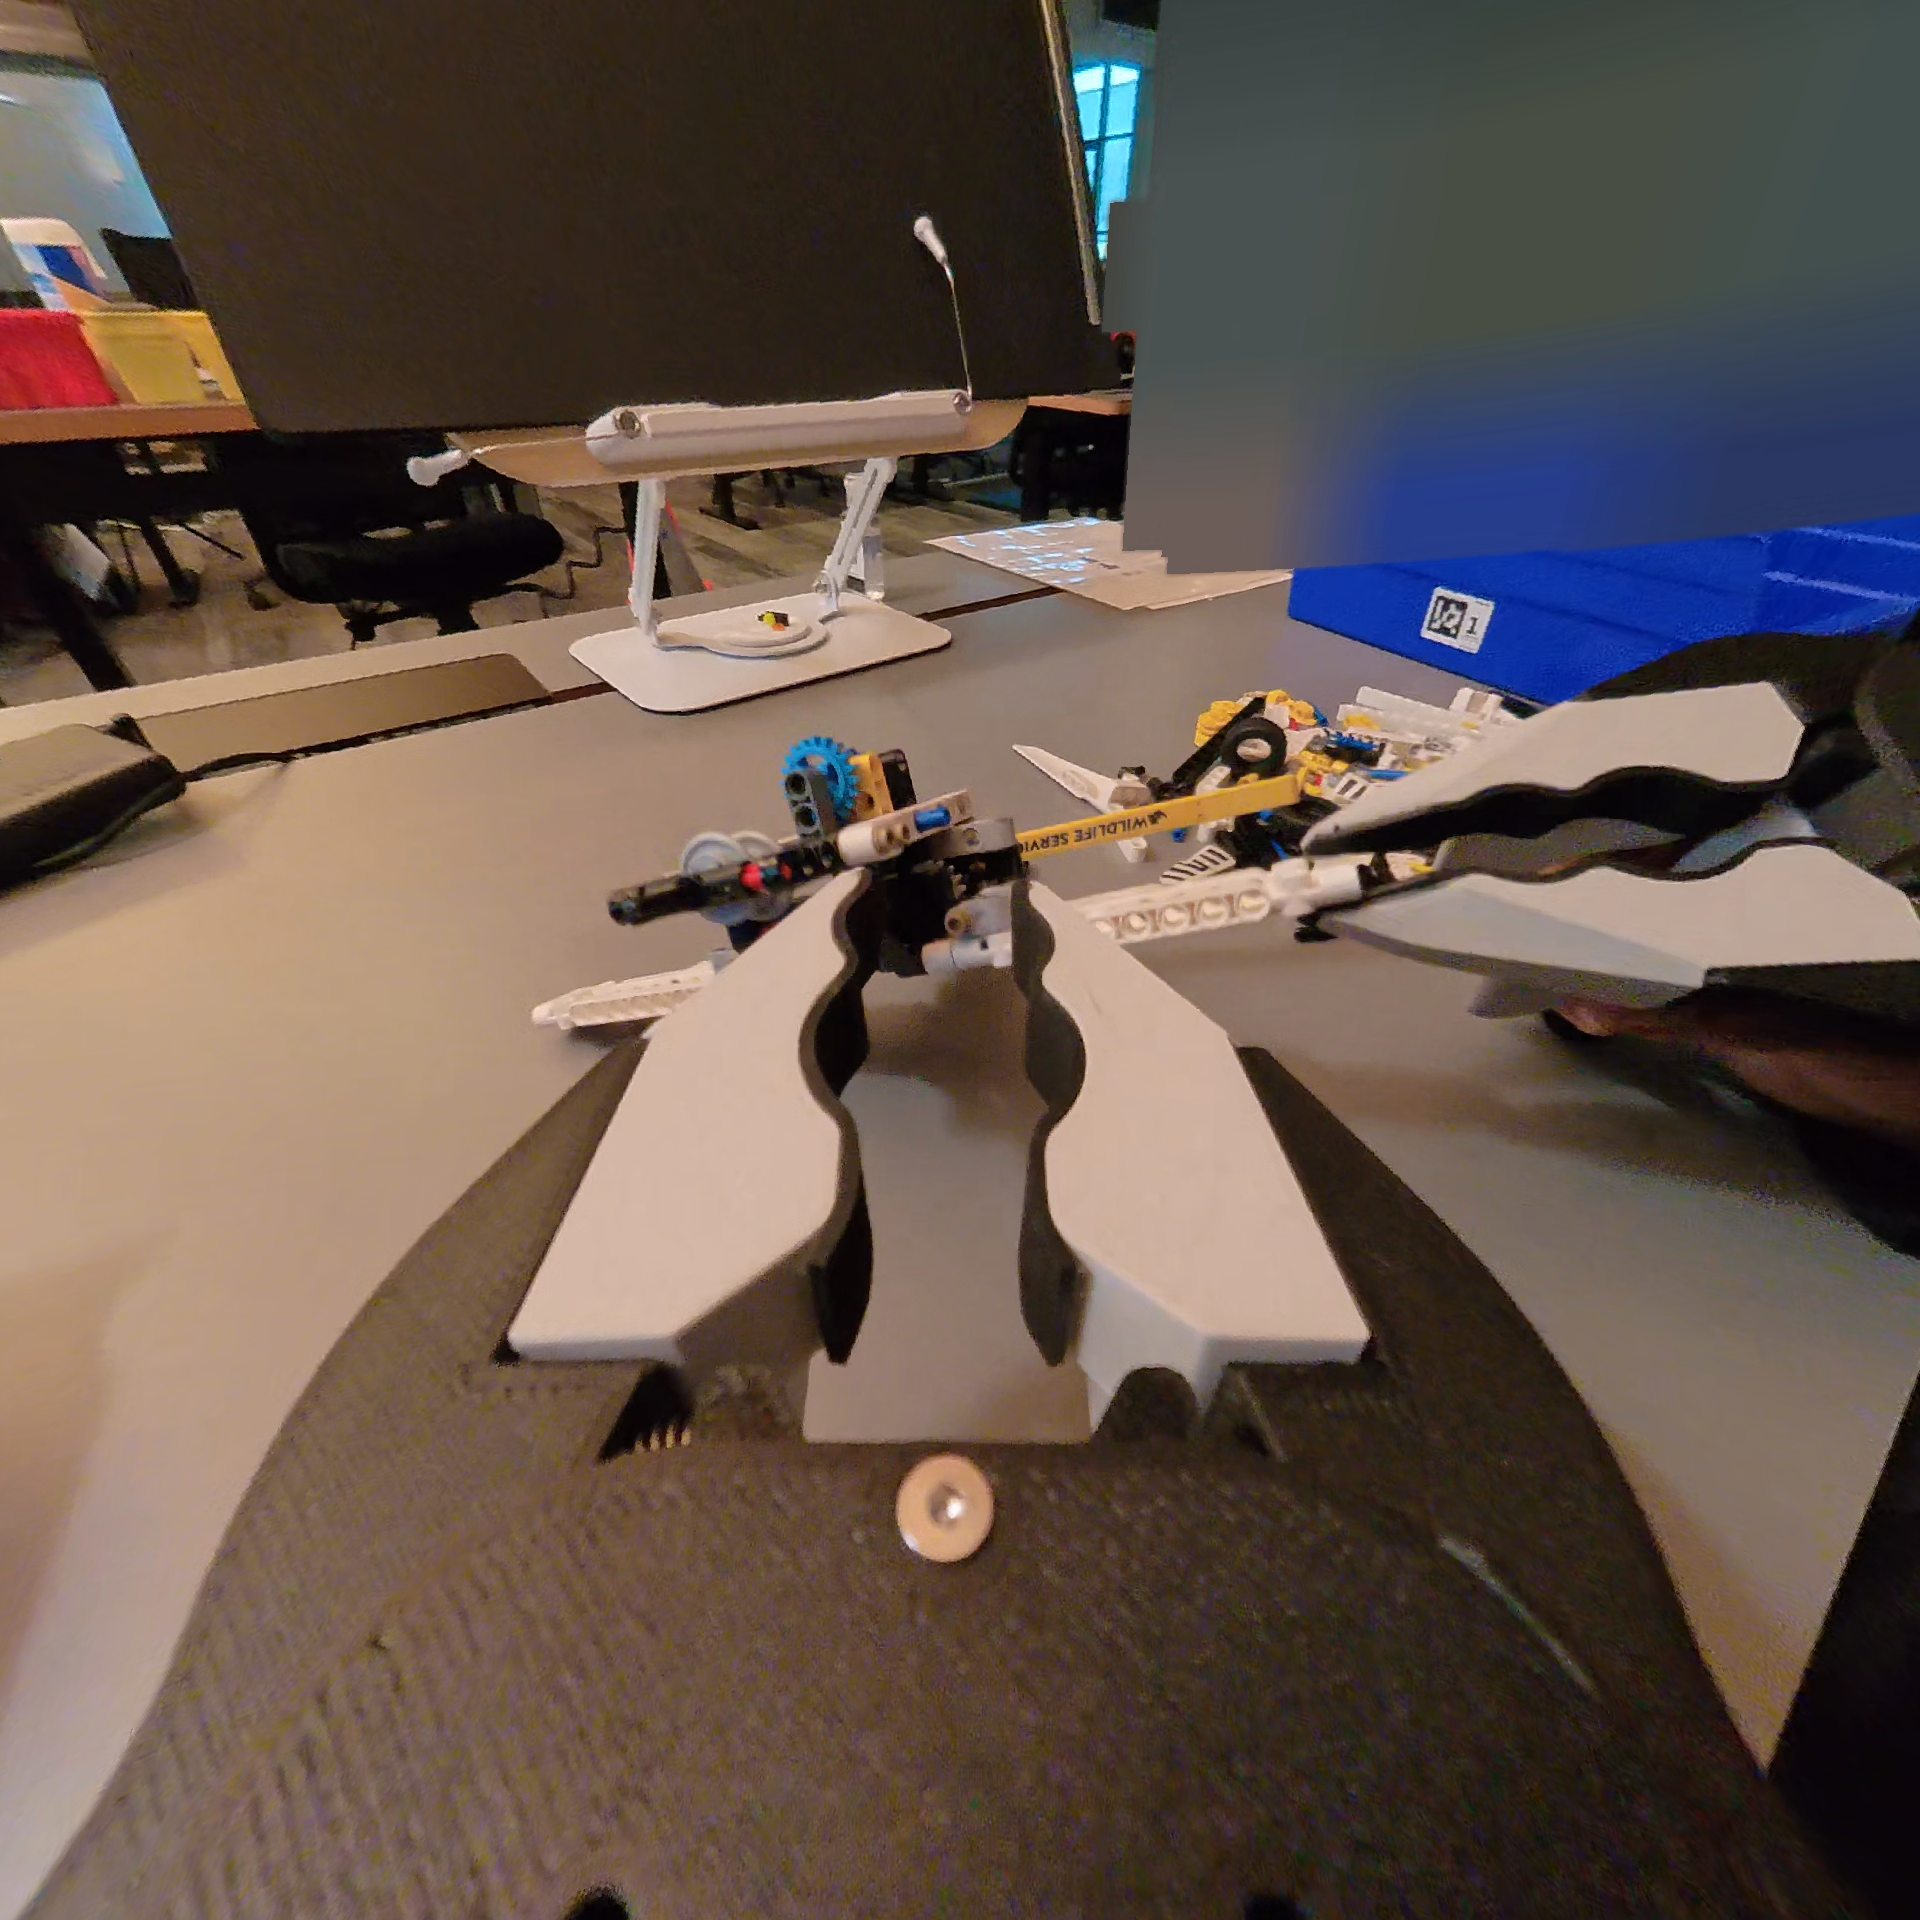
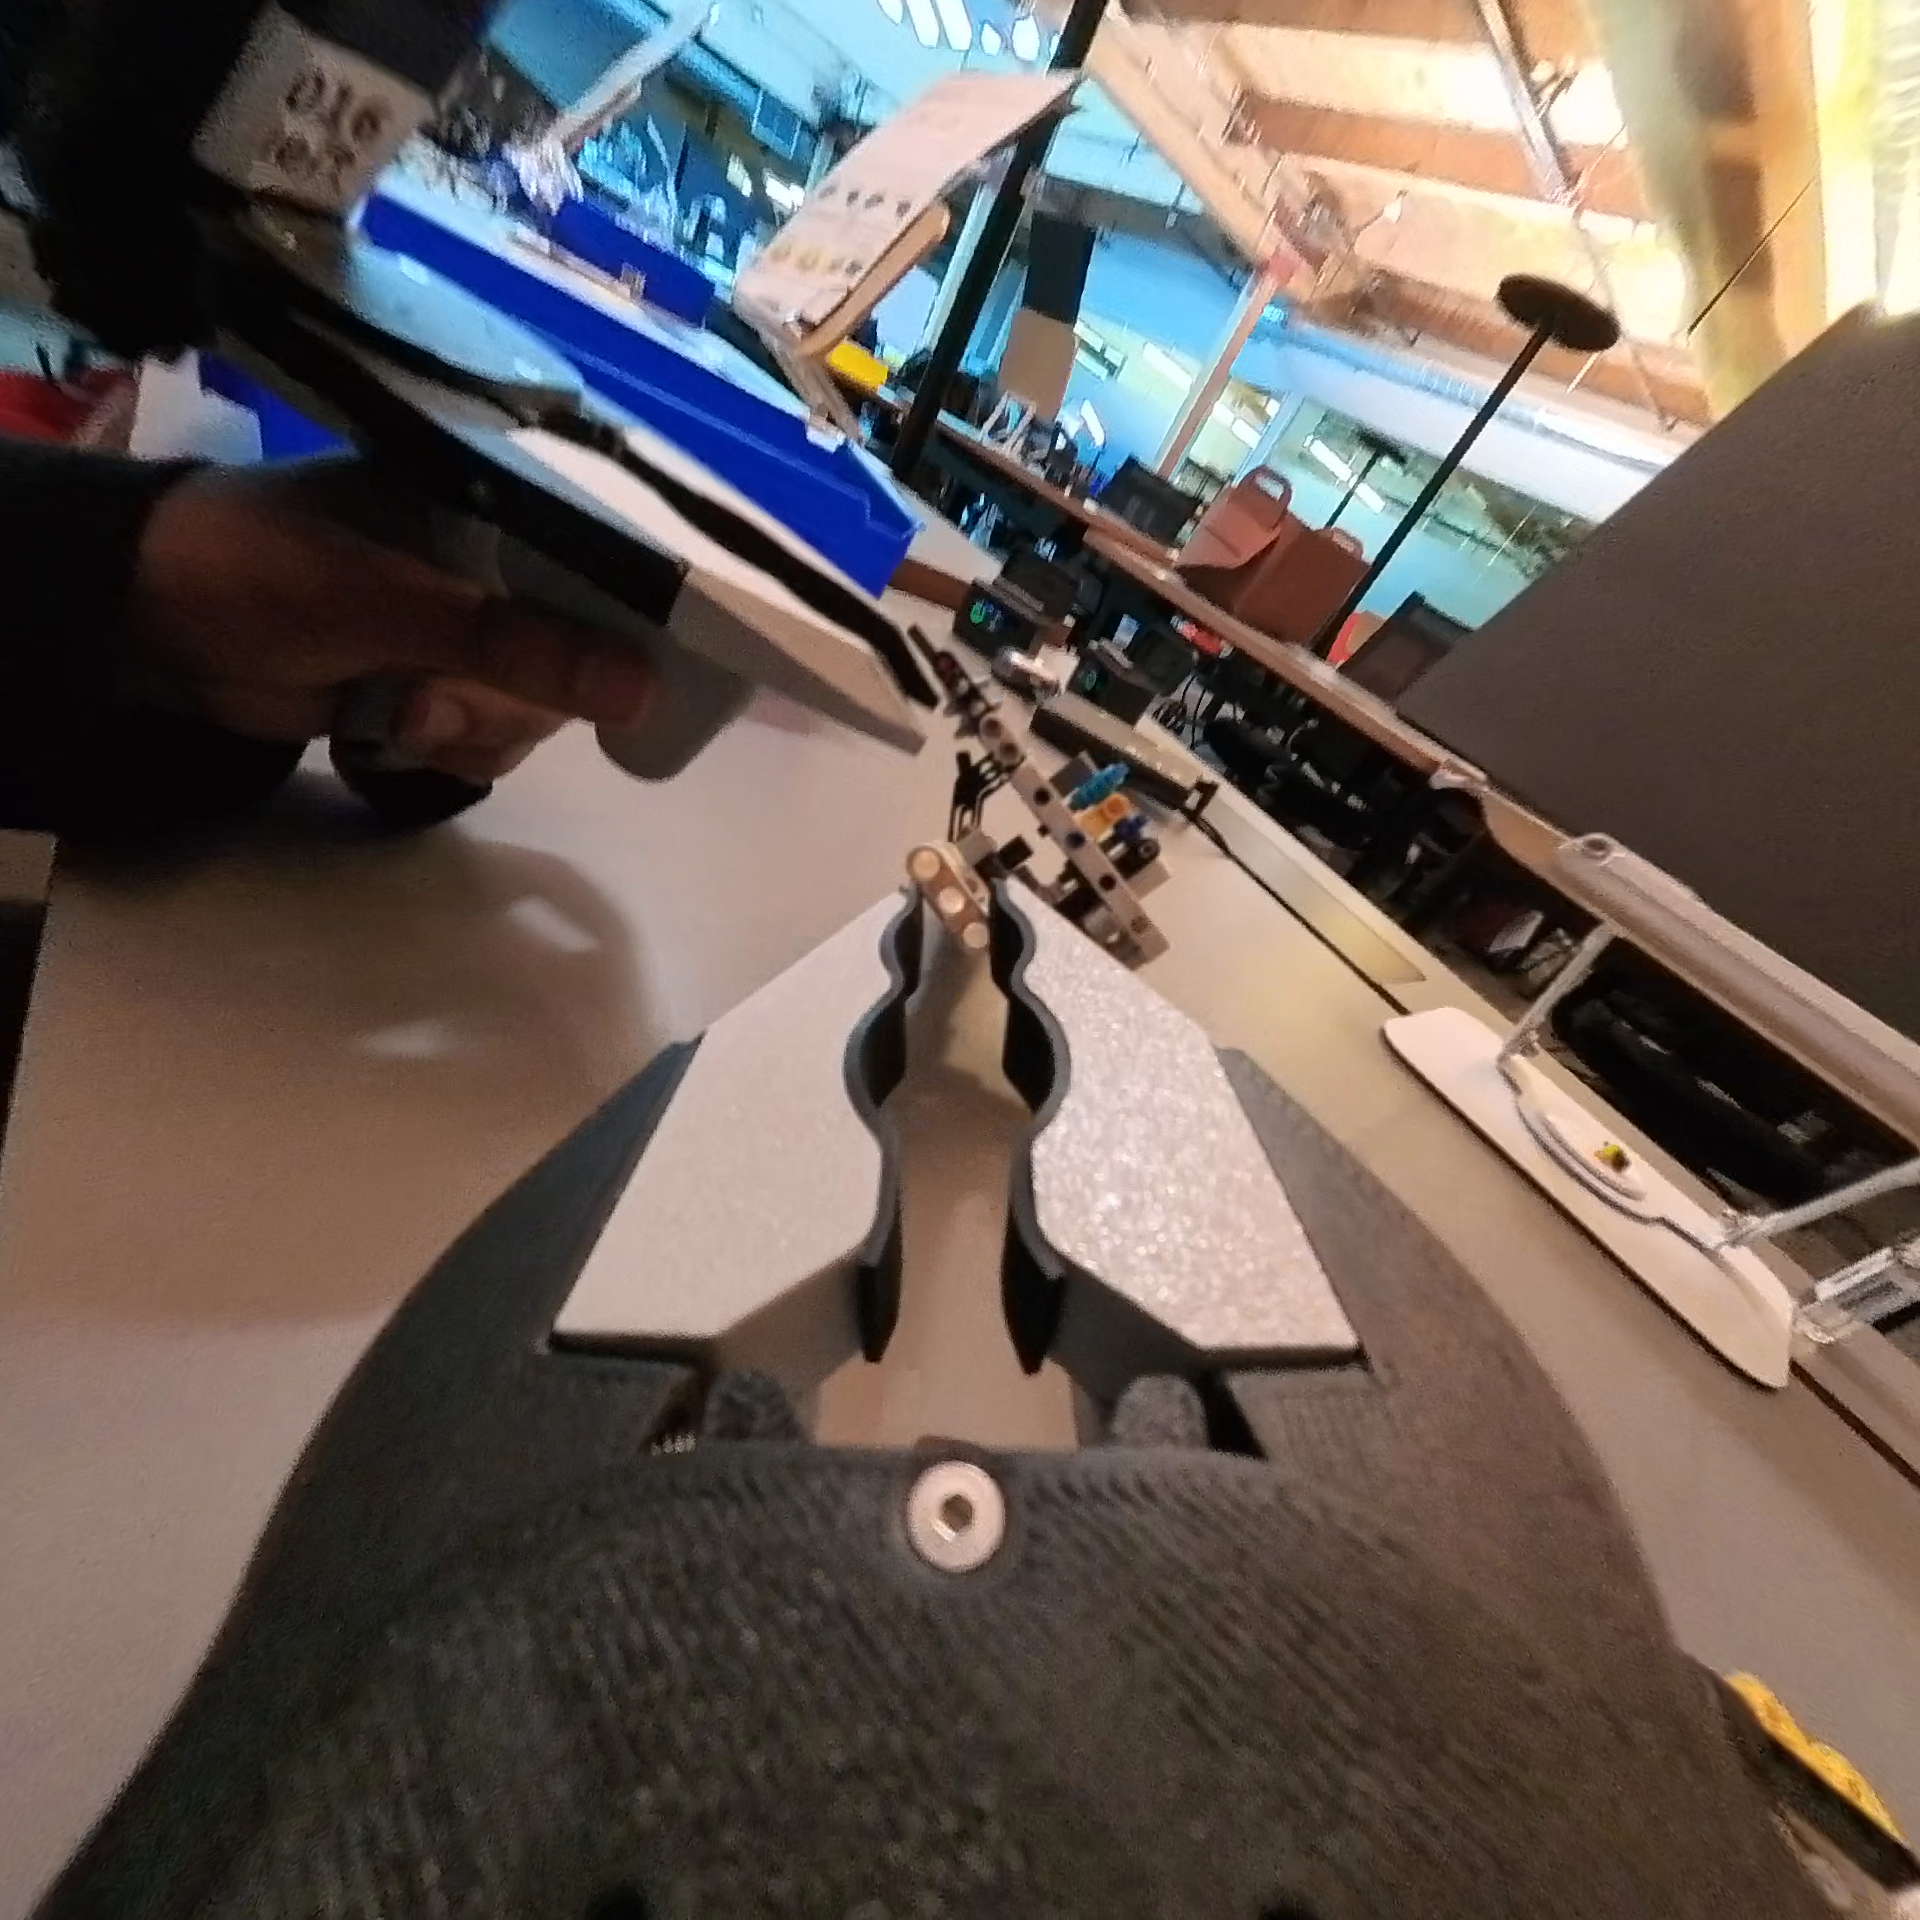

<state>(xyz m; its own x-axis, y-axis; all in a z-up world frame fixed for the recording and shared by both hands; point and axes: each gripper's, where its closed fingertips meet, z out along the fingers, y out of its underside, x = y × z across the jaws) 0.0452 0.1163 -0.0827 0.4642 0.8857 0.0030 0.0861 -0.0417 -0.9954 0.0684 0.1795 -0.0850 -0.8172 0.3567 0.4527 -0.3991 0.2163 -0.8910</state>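
In the left wrist view my left gripper (image 1: pixel 938 894) is shut on the black core of a toy-brick assembly (image 1: pixel 914 883) and holds it above the grey table (image 1: pixel 416 935). The assembly carries a blue gear (image 1: pixel 821 774), a black axle beam (image 1: pixel 707 883) and a yellow strip (image 1: pixel 1164 821). A white holed beam (image 1: pixel 1184 914) runs right from it into my right gripper (image 1: pixel 1314 878), which is shut on its end. In the right wrist view my right gripper (image 2: pixel 953 920) pinches that beam end (image 2: pixel 948 888). The left gripper (image 2: pixel 920 675) shows at upper left, on the assembly (image 2: pixel 1070 821).
A pile of loose toy pieces (image 1: pixel 1351 738) lies behind the right gripper, beside a blue bin (image 1: pixel 1610 613). A white beam (image 1: pixel 623 1003) lies on the table at left. A white stand base (image 1: pixel 758 644) and a dark screen (image 1: pixel 582 208) stand behind. A black box (image 1: pixel 73 790) is far left. There is about 7 cm between the tips of the two grippers.
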